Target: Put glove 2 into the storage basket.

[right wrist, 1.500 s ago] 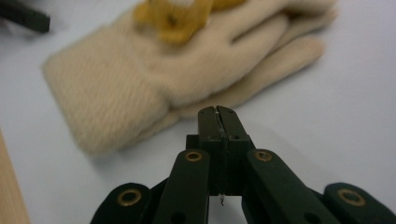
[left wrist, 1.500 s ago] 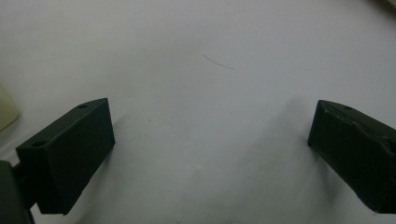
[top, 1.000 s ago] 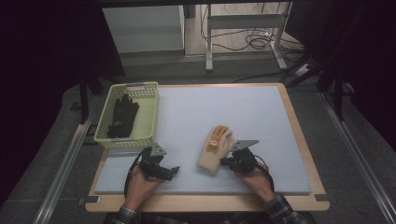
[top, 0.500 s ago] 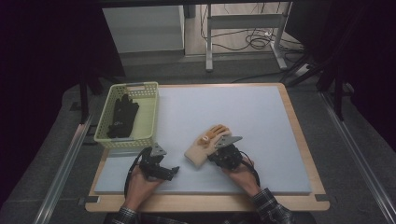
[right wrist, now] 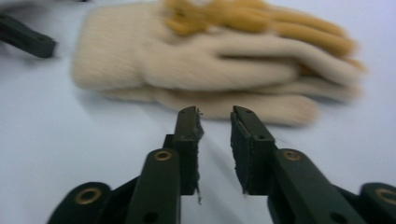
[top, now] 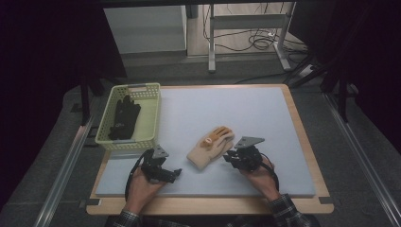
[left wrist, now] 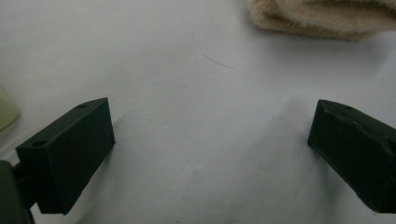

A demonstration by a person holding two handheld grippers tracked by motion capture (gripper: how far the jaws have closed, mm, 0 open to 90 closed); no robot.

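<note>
Gloves [top: 210, 147], a cream-and-mustard stack, lie mid-table [top: 265, 113]; the right hand-held gripper [right wrist: 215, 116], jaws just parted and empty, apparently should grasp both layers squarely; the left hand-held gripper [top: 177, 172] waits wide open.

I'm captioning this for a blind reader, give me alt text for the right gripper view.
A cream knitted glove with mustard-yellow fingers lies flat on a pale blue table mat, just beyond the right hand-held gripper. Its two black jaws have just been opening and stand slightly apart with nothing between them.
</note>
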